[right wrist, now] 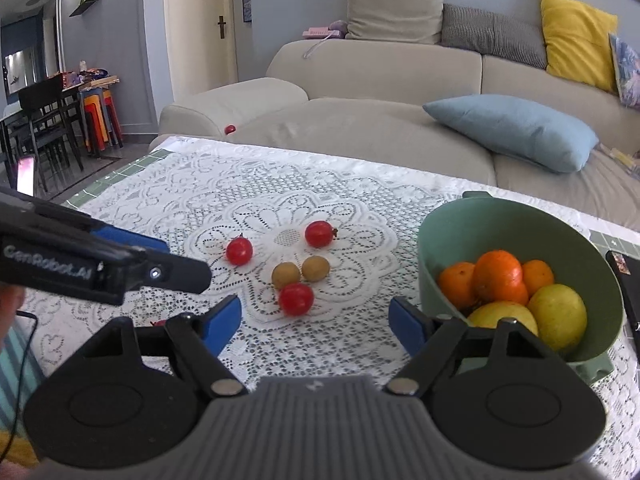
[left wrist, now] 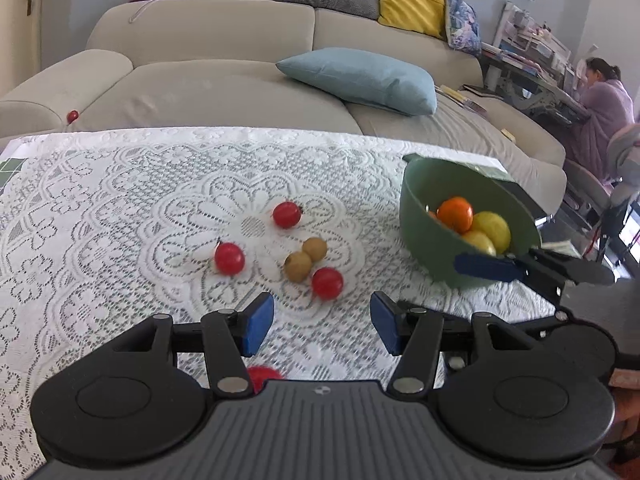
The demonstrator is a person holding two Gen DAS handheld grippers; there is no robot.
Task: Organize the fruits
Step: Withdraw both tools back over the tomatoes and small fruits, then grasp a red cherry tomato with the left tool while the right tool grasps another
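A white lace cloth [right wrist: 328, 184] covers the counter [right wrist: 132, 168], with a beige sofa [right wrist: 380, 128] just past its far edge.

At the left, the left hand-held gripper [left wrist: 322, 326] hovers low over the near part of the counter, its jaws partly apart with nothing between the blue pads. A red fruit [left wrist: 262, 376] lies on the cloth right under it, half hidden by the gripper body.

In the middle of the counter, on the cloth's flower pattern, sits a loose cluster of small fruits. One red tomato [right wrist: 239, 251] is at the left and a second red tomato [right wrist: 319, 233] lies toward the far edge. Two brown round fruits [right wrist: 300, 272] sit side by side in the centre. A third red tomato [right wrist: 296, 299] is just beside them on the near side.

The right hand-held gripper [right wrist: 314, 326] stands with its jaws fairly wide and empty, above the cloth near that third tomato.

Toward the right edge stands a green bowl [right wrist: 500, 216] holding oranges [right wrist: 500, 276] and yellow fruits [right wrist: 558, 316]. In the left wrist view the right gripper's blue fingertip [left wrist: 486, 268] lies across the bowl's near wall; whether it touches cannot be told.

A stray red fruit [right wrist: 229, 129] lies on the sofa beyond the far-left corner.
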